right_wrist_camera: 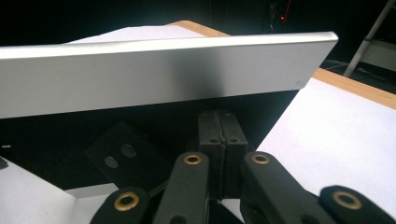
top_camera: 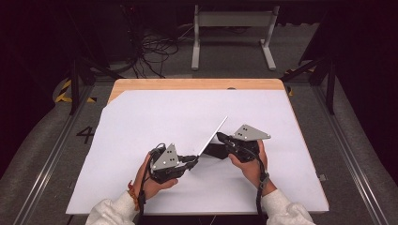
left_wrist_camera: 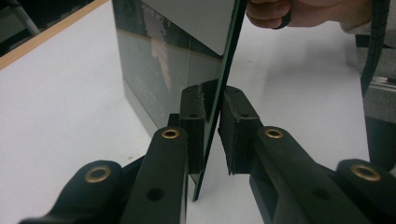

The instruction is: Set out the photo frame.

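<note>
A thin silver panel [top_camera: 213, 135] with a dark glassy face [left_wrist_camera: 187, 56] stands tilted on edge at the middle of the white table [top_camera: 155, 117]. Its brushed metal back [right_wrist_camera: 163, 70] faces my right gripper. My left gripper [top_camera: 194, 159] is shut on the panel's near lower edge, one pad on each side [left_wrist_camera: 212, 116]. A flat black piece [top_camera: 213, 151] lies at the panel's foot. My right gripper [top_camera: 220, 138] is shut just over that black piece [right_wrist_camera: 70, 140], pads pressed together [right_wrist_camera: 218, 130]. Whether a thin flap is caught between them is unclear.
The white sheet covers a wooden tabletop whose bare strip [top_camera: 197, 84] shows at the far edge. Beyond it on the floor are loose cables [top_camera: 155, 47] and a white stand frame [top_camera: 232, 28]. The person's other hand [left_wrist_camera: 303, 11] shows behind the panel.
</note>
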The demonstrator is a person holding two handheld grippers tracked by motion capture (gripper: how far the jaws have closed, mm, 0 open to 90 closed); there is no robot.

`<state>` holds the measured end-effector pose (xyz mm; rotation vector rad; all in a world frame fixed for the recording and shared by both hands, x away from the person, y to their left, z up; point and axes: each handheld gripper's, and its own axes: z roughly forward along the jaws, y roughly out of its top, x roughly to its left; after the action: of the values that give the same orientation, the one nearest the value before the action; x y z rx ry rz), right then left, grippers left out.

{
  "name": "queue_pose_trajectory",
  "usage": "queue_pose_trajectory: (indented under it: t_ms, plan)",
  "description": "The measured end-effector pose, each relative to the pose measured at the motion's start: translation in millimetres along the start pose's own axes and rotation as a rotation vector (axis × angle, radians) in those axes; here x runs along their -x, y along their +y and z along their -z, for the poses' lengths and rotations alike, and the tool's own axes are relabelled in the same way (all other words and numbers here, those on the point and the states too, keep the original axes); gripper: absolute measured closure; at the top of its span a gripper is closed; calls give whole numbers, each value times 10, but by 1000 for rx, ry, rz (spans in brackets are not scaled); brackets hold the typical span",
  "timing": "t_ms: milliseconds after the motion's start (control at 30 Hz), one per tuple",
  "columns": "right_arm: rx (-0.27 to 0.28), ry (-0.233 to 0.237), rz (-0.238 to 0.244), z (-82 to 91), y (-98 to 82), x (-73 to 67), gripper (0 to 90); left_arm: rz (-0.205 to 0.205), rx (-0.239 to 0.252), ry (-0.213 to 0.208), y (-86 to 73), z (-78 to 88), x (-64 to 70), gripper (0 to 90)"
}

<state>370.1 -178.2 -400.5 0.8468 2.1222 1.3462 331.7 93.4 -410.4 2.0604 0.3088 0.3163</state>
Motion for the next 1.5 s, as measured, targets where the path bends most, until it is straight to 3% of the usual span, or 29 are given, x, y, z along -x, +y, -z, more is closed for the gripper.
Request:
queue_pose_trajectory:
  t_ms: [467, 800, 1067, 1300, 1500]
  plan:
    - [-8, 22, 13, -34, 22, -72, 900, -13, -3, -20, 19, -31, 58, 782]
    - [-2, 27, 26, 0, 46, -77, 900, -24, -5, -34, 10, 43, 102, 831]
    - [6, 45, 26, -24, 83, -115, 900, -32, -15, -56, 37, -60, 161, 827]
    - [3, 49, 33, -27, 80, -129, 900, -31, -20, -52, 35, -93, 169, 814]
    - [0, 61, 48, 21, 76, -138, 900, -52, -18, -40, 39, -66, 158, 820]
